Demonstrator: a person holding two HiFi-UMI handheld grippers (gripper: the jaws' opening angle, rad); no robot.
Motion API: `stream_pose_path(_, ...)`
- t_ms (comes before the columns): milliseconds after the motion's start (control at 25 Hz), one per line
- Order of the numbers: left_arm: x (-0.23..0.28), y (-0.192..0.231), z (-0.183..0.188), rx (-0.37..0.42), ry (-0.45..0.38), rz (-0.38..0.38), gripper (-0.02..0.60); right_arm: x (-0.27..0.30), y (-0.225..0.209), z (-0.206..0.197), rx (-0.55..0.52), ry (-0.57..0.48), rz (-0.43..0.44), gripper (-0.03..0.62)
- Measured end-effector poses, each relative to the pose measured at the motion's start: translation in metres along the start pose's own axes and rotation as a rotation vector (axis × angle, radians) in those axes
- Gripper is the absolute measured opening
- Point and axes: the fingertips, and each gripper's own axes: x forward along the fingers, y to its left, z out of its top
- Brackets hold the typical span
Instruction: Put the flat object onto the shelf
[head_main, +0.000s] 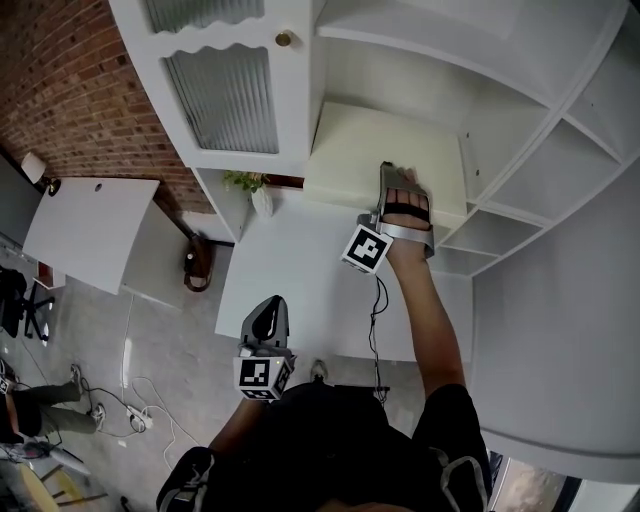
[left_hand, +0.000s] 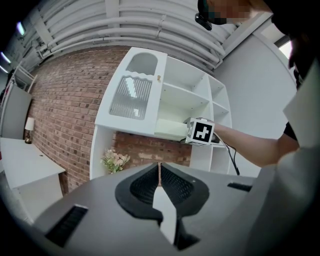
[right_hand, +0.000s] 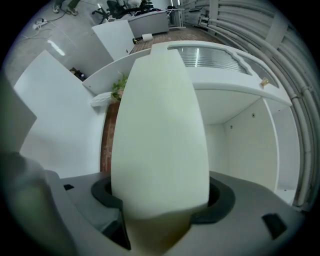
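The flat object (head_main: 390, 150) is a pale cream board lying level in an open compartment of the white shelf unit (head_main: 520, 170). My right gripper (head_main: 392, 175) reaches forward at the board's near edge. In the right gripper view the board (right_hand: 160, 125) fills the space between the jaws with no gap showing at either pad, and it hides the tips. My left gripper (head_main: 270, 305) hangs low near the person's body, away from the shelf. Its jaws are shut and empty (left_hand: 159, 172). The left gripper view shows the board (left_hand: 170, 129) and the right gripper's marker cube (left_hand: 201, 131) at the shelf.
A cabinet door with ribbed glass (head_main: 225, 95) closes the compartment left of the board. A small bunch of flowers (head_main: 245, 181) stands under it, before a brick wall (head_main: 70, 90). The unit's white counter (head_main: 300, 290) lies below. A white table (head_main: 90, 225) and floor cables (head_main: 130, 415) are at left.
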Motion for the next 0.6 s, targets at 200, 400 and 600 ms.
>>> stream_pose_path(200, 0.001, 0.003, 0.000, -0.001, 0.005, 0.013, 0.021, 0.037, 0.018, 0.000, -0.006, -0.001, 0.094, 0.388)
stream_pose_path(400, 0.004, 0.001, -0.003, -0.001, 0.012, 0.011, 0.021, 0.073, 0.022, 0.002, 0.000, -0.012, 0.148, 0.410)
stream_pose_path(600, 0.004, 0.004, -0.004, 0.004, 0.012, 0.022, 0.021, 0.088, 0.023, 0.000, -0.004, 0.004, 0.153, 0.417)
